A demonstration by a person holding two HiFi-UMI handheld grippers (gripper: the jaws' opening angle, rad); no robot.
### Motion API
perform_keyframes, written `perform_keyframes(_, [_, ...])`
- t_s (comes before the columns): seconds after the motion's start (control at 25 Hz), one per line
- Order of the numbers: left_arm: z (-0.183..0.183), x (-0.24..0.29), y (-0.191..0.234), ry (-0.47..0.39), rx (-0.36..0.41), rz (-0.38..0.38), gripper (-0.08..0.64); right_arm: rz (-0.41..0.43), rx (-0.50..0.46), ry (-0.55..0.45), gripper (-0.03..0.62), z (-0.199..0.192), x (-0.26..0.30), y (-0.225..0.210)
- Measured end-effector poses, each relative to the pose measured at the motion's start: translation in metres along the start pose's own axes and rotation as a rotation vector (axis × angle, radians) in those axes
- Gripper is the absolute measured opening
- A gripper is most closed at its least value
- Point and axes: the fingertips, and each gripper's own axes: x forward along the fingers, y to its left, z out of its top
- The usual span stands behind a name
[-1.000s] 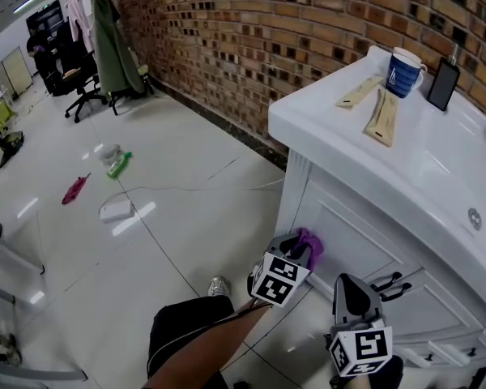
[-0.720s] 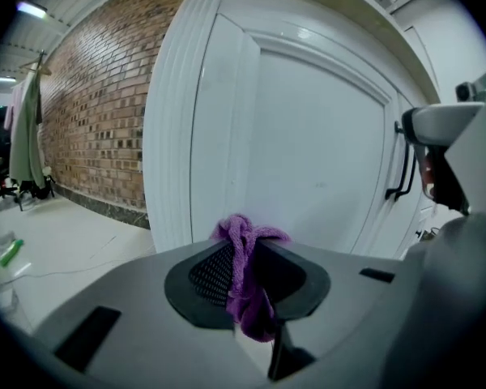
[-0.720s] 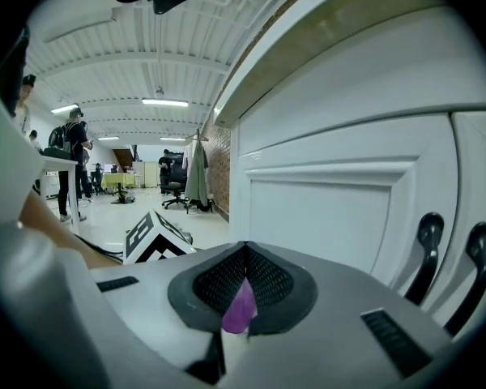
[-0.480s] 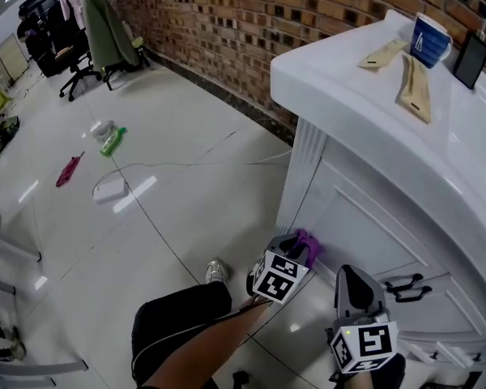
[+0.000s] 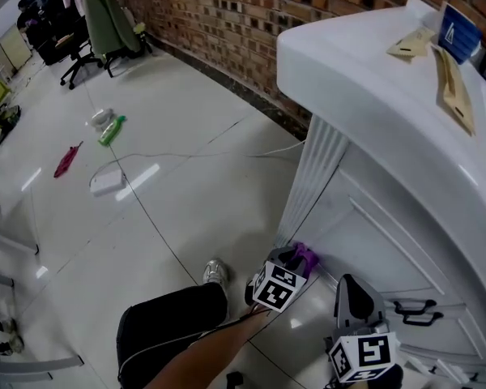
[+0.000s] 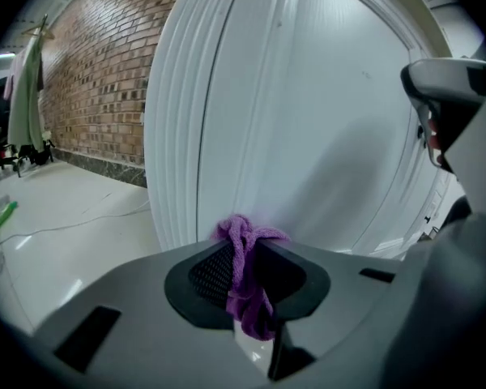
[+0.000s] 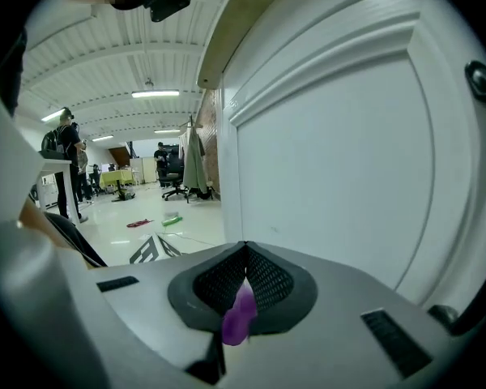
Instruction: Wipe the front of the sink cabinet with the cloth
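Note:
The white sink cabinet (image 5: 364,233) fills the right of the head view. My left gripper (image 5: 298,258) is shut on a purple cloth (image 5: 309,257) and holds it against the cabinet's lower left corner, by the fluted post. In the left gripper view the cloth (image 6: 243,245) bunches between the jaw tips of the left gripper (image 6: 245,250), close to the door panel (image 6: 324,120). My right gripper (image 5: 352,286) hangs lower and to the right, pointing at the door (image 7: 332,160). The right gripper (image 7: 245,254) is shut, with a small purple bit (image 7: 240,314) showing between its pads.
Dark door handles (image 5: 413,313) stick out right of the right gripper. A blue mug (image 5: 458,29) and wooden pieces (image 5: 454,79) lie on the countertop. A green bottle (image 5: 111,130), a red item (image 5: 66,159), a white object (image 5: 107,182) and a cable lie on the floor. A shoe (image 5: 215,272) stands near the left gripper.
The head view has swung nearer and lower toward the cabinet. The left gripper with the cloth sits slightly lower on the corner; the right gripper has hardly moved.

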Motion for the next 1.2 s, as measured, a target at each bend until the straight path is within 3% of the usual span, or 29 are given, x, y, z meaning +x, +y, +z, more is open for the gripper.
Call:
perform_keyframes(0.84, [-0.09,0.056,0.047,0.211,-0.041,0.037,0.075,0.058,-0.019,0.064,0.002,-0.018,0.039,0.018])
perform_keyframes(1.2, [-0.058,0.048,0.044,0.155,-0.021,0.047,0.075,0.056,-0.041,0.058,0.002,-0.009,0.031,0.019])
